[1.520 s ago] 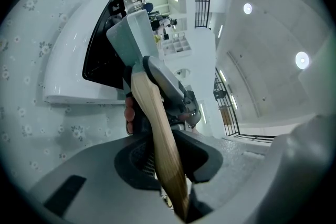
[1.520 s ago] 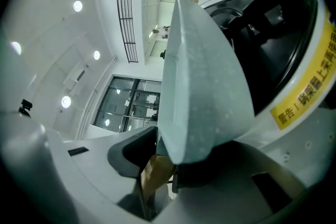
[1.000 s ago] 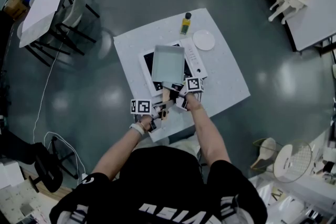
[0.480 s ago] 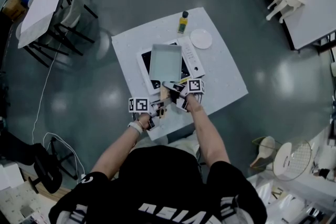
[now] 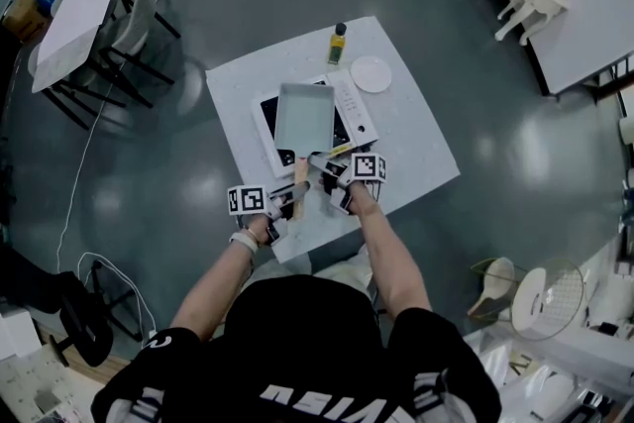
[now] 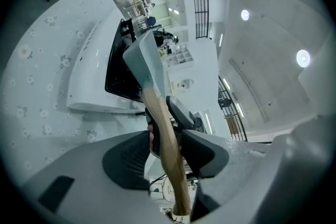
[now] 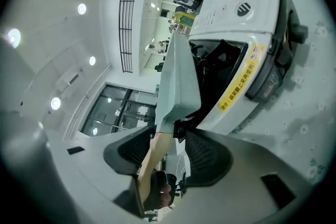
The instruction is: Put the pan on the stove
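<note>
Pan (image 5: 303,114) sits on stove (image 5: 354,106). Its wooden handle (image 5: 300,177) runs back between the jaws of left gripper (image 5: 291,197) and right gripper (image 5: 332,175). Both have just opened, grip released, pads off the handle.

The pan (image 5: 304,117) fills the stove (image 5: 355,106) mid-table, and its handle (image 5: 299,175) juts toward me over the near strip. Right of the stove the table (image 5: 421,149) is bare, my widest way through. Left of it only a narrow strip is free. A bottle (image 5: 338,43) and plate (image 5: 370,73) block the far edge.
</note>
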### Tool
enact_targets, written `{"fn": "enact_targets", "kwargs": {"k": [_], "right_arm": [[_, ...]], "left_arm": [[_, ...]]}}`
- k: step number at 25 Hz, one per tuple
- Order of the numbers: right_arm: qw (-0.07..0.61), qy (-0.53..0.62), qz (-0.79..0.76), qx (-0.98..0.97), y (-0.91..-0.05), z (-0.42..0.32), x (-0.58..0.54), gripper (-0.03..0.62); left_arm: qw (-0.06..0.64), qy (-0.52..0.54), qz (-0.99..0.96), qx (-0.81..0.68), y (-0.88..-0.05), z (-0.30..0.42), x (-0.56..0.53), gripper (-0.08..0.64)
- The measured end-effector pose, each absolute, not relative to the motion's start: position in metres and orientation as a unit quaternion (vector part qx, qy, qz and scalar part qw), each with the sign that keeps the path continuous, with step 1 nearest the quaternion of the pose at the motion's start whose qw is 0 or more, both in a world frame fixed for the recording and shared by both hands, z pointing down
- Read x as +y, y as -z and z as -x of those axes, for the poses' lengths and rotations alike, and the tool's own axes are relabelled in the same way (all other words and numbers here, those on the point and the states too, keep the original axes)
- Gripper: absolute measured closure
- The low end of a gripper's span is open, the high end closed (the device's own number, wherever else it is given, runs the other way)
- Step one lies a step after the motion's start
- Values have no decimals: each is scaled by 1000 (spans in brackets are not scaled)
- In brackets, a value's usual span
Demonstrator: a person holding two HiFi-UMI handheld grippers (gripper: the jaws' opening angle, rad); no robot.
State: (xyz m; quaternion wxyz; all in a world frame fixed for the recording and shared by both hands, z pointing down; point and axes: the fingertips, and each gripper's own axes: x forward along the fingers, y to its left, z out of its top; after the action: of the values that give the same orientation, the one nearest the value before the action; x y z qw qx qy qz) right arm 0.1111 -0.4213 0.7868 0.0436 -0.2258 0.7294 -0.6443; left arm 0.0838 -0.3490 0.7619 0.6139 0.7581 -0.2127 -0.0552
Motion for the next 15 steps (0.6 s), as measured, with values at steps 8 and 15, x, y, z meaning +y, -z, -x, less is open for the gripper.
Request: {"fn": "enact_targets", "kwargs": {"k": [8,15], "right_arm": [[13,612,249,750,-766,-134,-409,408],[-18,555,271,786,-738,-161,-401,423]], "left_arm": [[582,74,-758,-284,-746,-55,-351,388],[475,34,-785,-397,-705,-42,-349,393]]}}
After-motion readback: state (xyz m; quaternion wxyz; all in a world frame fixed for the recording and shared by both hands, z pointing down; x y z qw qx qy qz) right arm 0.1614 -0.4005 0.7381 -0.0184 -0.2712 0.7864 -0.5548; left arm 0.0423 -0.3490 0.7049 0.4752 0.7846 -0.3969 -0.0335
